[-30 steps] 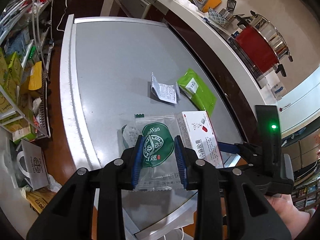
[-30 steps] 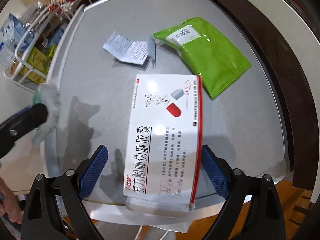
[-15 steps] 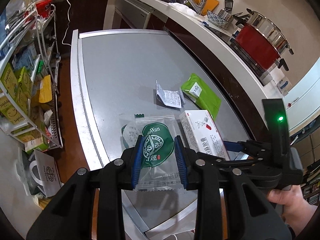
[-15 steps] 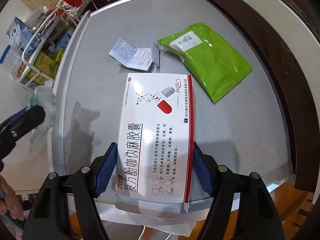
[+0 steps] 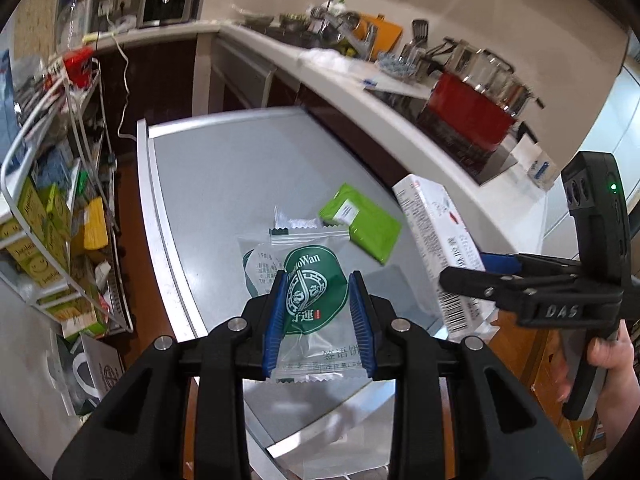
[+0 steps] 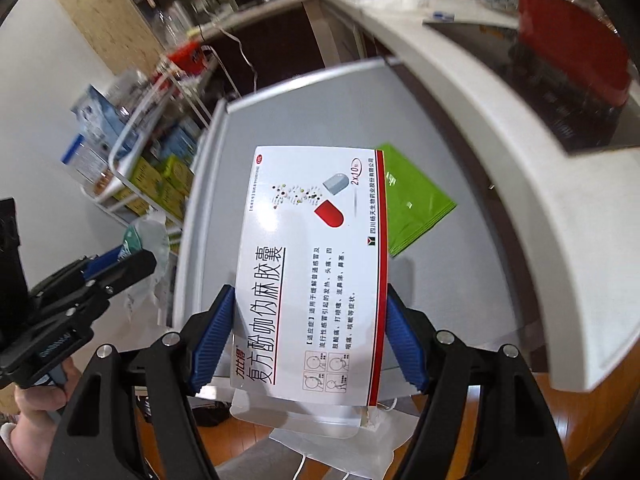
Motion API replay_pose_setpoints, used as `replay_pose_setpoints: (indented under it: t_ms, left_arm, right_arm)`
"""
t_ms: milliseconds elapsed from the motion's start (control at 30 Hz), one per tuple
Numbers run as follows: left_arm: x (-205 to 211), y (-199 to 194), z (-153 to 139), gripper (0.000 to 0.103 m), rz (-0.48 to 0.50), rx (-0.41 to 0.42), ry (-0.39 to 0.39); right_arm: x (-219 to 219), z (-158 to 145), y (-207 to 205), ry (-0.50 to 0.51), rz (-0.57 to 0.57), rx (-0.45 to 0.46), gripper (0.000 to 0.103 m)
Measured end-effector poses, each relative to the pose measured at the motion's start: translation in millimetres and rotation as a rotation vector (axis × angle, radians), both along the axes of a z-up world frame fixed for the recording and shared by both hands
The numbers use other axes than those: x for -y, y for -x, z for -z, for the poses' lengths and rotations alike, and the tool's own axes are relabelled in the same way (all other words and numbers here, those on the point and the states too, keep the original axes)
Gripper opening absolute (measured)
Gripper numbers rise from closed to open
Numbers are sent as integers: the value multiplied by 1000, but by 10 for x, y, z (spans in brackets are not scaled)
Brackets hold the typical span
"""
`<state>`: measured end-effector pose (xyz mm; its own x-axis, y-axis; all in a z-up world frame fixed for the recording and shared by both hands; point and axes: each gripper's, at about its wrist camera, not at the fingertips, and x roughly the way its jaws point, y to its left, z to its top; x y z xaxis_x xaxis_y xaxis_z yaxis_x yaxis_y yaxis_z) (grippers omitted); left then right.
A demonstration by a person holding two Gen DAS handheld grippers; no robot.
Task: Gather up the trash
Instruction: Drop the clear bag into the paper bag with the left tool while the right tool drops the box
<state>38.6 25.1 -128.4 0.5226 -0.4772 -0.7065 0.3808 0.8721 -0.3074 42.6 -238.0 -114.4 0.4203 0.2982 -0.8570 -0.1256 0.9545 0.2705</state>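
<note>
At far left a wire rack [image 5: 60, 216] holds yellow-green cartons. The left gripper [image 5: 318, 320] pinches one clear snack wrapper [image 5: 308, 284] with a green emblem, lifted above the grey table [image 5: 224, 176]. On the table lie one torn white wrapper [image 5: 294, 222] and one green pouch [image 5: 366, 226]. The right gripper [image 6: 308, 340] clamps one white medicine box [image 6: 316, 264] by its long sides, held off the surface. A white kitchen counter [image 5: 360, 92] with a red pot [image 5: 472, 116] runs along the right.

Both grippers [image 5: 318, 320] black plastic, silver screws, ribbed blue jaws; green LED lit.
</note>
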Motion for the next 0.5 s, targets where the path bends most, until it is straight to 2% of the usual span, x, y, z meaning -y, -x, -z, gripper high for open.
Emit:
replay_pose_setpoints:
  t_ms: [133,233,367,500]
  left_arm:
    - [14,193,-174,32,1,30,13]
    - [37,364,-227,32,14,32,11]
    - [101,631,-171,32,47,0,-2]
    - [226,951,143,32,99,-98,-27]
  right_arm:
    - [156,-260,262,-26,-28,42,71]
    - [229,-298,424,-47,-65,22,71]
    - [323,-120,743,-35,-143,-70,71]
    - [392,290,1085,-45,-171,-218,71]
